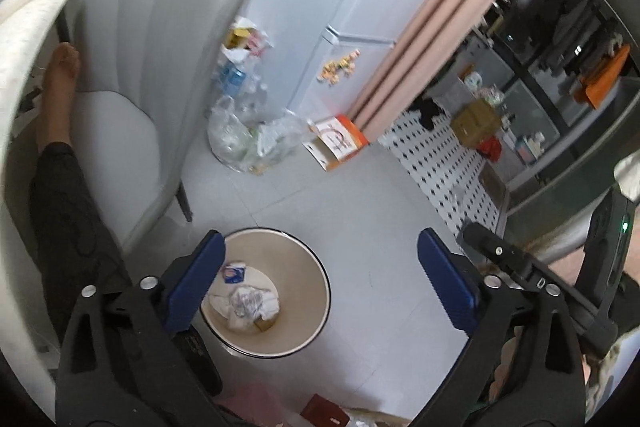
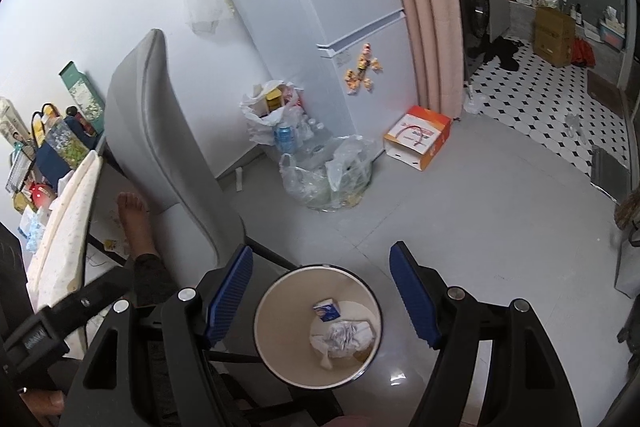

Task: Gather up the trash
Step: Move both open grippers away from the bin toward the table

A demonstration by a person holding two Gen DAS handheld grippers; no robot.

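- Left gripper: blue-padded fingers spread wide apart, nothing between them. It hangs above the floor, with the waste bin seen in the gap, nearer the left finger.
- Right gripper: fingers likewise spread wide and holding nothing. It is positioned directly over the same waste bin.
- Waste bin: round, cream inside, dark rim, standing upright on the grey floor beside the grey chair.
- Trash: crumpled white paper lies at the bottom of the bin; a small blue-and-white packet rests against the inner wall just beside it.
- Clear plastic bags filled with bottles and packaging stand on the floor against the white refrigerator, well apart from the bin.
- An orange-and-white carton lies tilted on the floor at the foot of the pink curtain.
- A bare foot and dark-trousered leg show beside the chair.
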